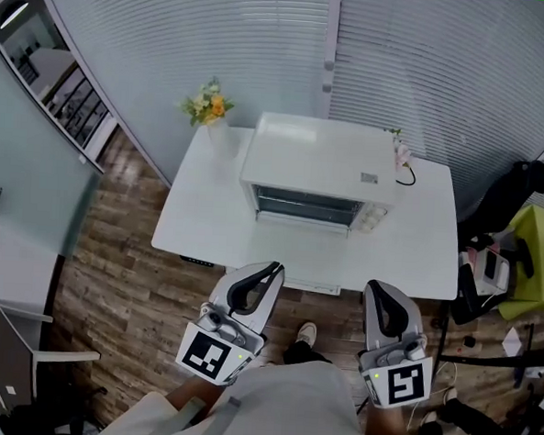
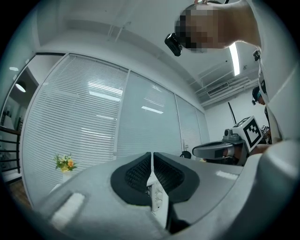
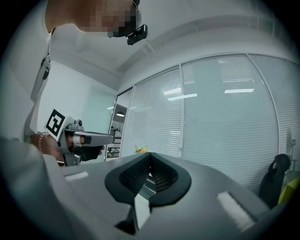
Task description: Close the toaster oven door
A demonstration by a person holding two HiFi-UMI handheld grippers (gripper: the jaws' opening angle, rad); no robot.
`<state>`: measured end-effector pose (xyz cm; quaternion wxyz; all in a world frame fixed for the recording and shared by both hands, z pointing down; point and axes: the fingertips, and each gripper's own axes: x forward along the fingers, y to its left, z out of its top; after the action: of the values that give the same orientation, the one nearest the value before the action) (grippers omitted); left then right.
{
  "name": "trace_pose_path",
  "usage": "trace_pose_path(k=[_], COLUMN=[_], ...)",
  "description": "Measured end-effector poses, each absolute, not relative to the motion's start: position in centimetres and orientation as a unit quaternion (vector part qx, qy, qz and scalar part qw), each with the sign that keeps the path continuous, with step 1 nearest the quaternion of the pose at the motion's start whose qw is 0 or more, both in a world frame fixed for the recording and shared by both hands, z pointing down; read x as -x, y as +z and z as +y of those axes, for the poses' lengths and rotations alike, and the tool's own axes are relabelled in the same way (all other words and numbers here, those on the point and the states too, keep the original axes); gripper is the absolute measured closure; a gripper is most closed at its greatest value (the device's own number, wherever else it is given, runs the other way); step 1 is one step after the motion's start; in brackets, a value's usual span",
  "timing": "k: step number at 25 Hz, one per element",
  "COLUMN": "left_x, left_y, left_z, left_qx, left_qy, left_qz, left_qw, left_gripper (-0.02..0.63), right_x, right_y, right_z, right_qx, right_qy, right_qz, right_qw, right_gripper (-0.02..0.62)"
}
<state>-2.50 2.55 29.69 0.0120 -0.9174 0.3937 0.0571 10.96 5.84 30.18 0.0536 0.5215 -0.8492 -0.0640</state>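
What could go wrong from where I stand is mostly a matter of aim and force. The white toaster oven (image 1: 317,160) sits in the middle of the white table (image 1: 198,226), its dark-glass door (image 1: 305,212) facing the person. From this steep angle I cannot tell how far the door hangs open. With both pairs of jaws pressed together, the door would have to be pushed with a blunt tip. A push landing off-centre or too low could slip off the glass, or strike the pale knobs (image 1: 373,218) at the right of the front. A hard shove could slide the whole light oven backward across the smooth tabletop rather than swing the door. A wide swing on the left could also clip the small vase of yellow and white flowers (image 1: 208,105) at the table's back left corner. As for the pose, the person stands on the wooden floor (image 1: 121,276) just short of the table's near edge, with both tools held out in front and roughly level. The left gripper (image 1: 270,272) and the right gripper (image 1: 378,290) are side by side with a gap between them. Both point toward the oven but are well apart from it, touching nothing. Each gripper's own view shows its ribbed black pads meeting with nothing between them.
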Motion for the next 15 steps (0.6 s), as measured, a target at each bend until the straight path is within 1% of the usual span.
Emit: trace_pose_path(k=[9, 15], left_x=[-2.1, -3.0], left_y=[30.1, 31.2], left_z=[-2.2, -4.1], left_qx=[0.917, 0.916], left_qy=[0.046, 0.039], left_qz=[0.397, 0.400], left_qw=[0.008, -0.005], left_gripper=[0.589, 0.589], right_x=[-15.9, -16.7], right_y=[30.5, 31.0], right_z=[0.6, -1.4], right_qx=[-0.520, -0.517], right_qy=[-0.062, -0.058], right_qz=[-0.851, -0.853], right_qw=[0.049, 0.050], right_gripper=[0.591, 0.591])
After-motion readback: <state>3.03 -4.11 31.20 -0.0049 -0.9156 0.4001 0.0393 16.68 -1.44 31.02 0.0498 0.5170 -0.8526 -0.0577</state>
